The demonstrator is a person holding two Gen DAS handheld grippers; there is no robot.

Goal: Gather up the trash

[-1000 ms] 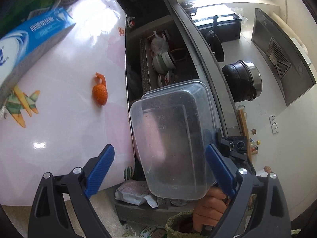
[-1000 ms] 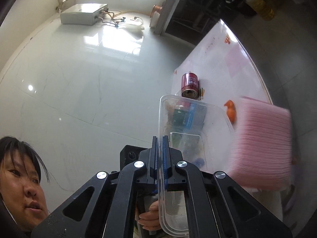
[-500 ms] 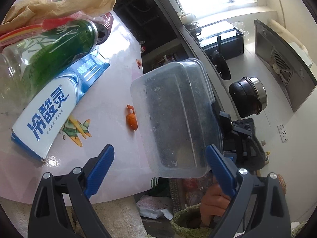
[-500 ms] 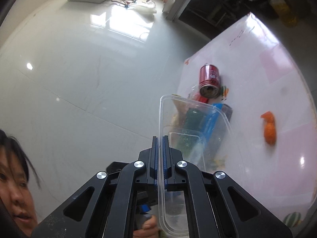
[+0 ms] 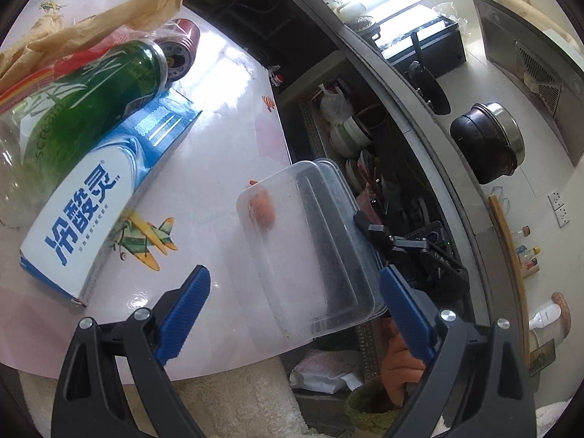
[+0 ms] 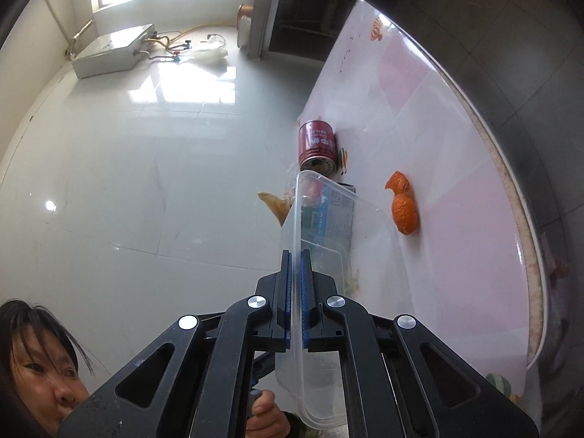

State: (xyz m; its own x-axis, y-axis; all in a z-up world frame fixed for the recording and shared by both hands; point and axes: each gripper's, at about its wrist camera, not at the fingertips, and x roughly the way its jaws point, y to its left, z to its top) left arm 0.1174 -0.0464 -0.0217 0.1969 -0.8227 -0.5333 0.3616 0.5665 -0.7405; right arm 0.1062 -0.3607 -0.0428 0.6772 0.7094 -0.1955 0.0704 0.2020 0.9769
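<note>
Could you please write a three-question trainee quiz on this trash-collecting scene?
1. True or false: the right claw is shut on the rim of the tub.
2. Which item lies apart from the pile on the table? A) can B) peel C) blue box
3. Fill in: the left claw is ____ and holds nothing.

Key:
1. True; both pads pinch the clear wall.
2. B; the can and blue box sit with the green bottle and bag.
3. Open.
</note>
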